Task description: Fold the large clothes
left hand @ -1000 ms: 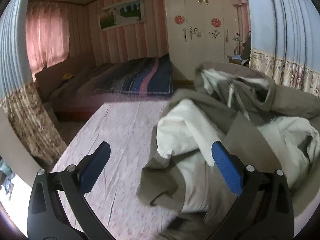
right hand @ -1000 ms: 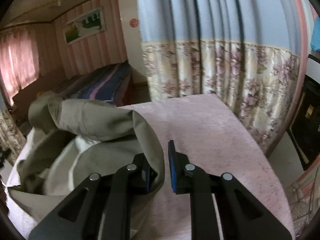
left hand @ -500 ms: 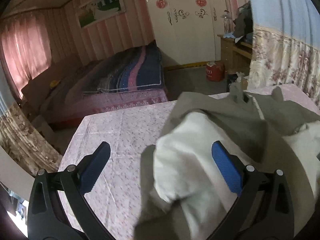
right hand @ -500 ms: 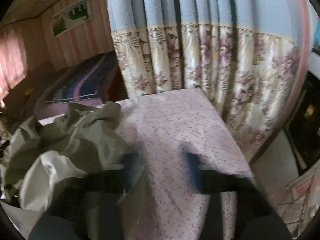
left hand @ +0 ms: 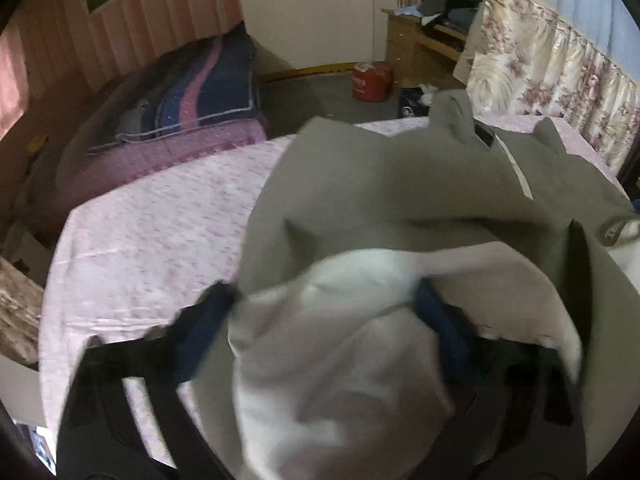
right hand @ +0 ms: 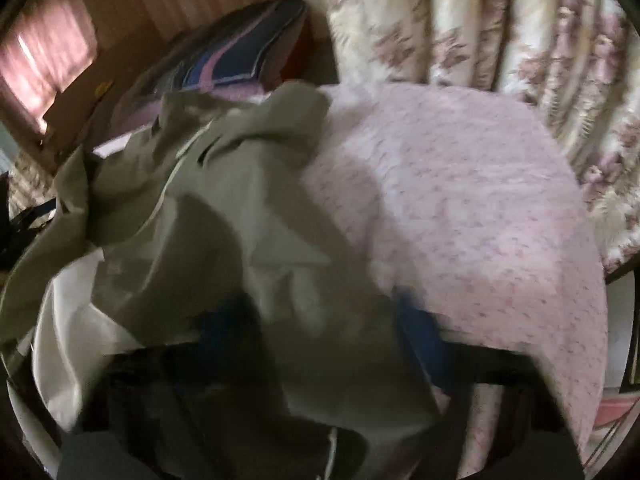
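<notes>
We see both tongs closing, left tongs (left hand: 320, 312) and right tongs (right hand: 320, 328), around the soft, light jacket (left hand: 380, 184); better we grip at a hem.

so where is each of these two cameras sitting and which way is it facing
Left wrist: on the left gripper, facing steeply down over the olive jacket and pink bedspread toward a bed and wardrobe; its closing jaws straddle the jacket's pale lining.
Right wrist: on the right gripper, facing down at the jacket, with the floral curtain behind; its blurred jaws are closing around cloth.
Shared: jacket, bedspread, striped blanket.
</notes>
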The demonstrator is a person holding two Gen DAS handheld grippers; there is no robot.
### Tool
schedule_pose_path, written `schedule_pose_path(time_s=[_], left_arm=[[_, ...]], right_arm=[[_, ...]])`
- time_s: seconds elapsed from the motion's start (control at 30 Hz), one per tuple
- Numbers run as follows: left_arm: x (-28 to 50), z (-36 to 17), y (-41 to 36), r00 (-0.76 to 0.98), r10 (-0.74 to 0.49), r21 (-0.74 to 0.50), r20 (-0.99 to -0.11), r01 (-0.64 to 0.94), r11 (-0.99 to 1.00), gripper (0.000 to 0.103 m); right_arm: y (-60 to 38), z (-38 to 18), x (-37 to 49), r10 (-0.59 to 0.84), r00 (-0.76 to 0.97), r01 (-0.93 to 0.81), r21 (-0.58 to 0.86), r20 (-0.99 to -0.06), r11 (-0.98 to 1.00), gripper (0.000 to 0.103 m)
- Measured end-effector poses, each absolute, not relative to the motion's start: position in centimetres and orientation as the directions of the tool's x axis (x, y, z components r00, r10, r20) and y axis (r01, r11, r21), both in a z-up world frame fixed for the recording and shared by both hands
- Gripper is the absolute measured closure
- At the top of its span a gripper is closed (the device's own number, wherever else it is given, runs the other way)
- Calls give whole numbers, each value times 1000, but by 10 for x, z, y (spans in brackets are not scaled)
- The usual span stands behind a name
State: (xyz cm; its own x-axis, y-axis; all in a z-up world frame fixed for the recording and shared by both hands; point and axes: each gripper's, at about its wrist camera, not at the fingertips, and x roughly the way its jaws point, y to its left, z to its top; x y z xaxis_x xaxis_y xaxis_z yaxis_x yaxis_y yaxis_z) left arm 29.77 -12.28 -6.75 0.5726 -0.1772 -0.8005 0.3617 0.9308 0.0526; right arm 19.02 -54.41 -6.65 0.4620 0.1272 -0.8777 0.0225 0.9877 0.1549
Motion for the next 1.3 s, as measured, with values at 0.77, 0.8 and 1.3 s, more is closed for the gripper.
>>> schedule_pose_path(time_s=[0.77, 0.8, 1.3], left_arm=[[326, 26, -30, 796, 100, 130, -597, -27, 991, 31], [321, 23, -22, 801, 94, 110, -591, -35, 993, 22], [112, -64, 12, 745, 29, 143, -667, 89, 986, 3]], right_arm=[[-475, 44, 340, -311, 717, 84, -366, -624, 927, 21], [-475, 42, 329, -300, 723, 81, -355, -622, 931, 21], [-480, -21, -5, -95, 744, 108, -21, -662, 994, 15]])
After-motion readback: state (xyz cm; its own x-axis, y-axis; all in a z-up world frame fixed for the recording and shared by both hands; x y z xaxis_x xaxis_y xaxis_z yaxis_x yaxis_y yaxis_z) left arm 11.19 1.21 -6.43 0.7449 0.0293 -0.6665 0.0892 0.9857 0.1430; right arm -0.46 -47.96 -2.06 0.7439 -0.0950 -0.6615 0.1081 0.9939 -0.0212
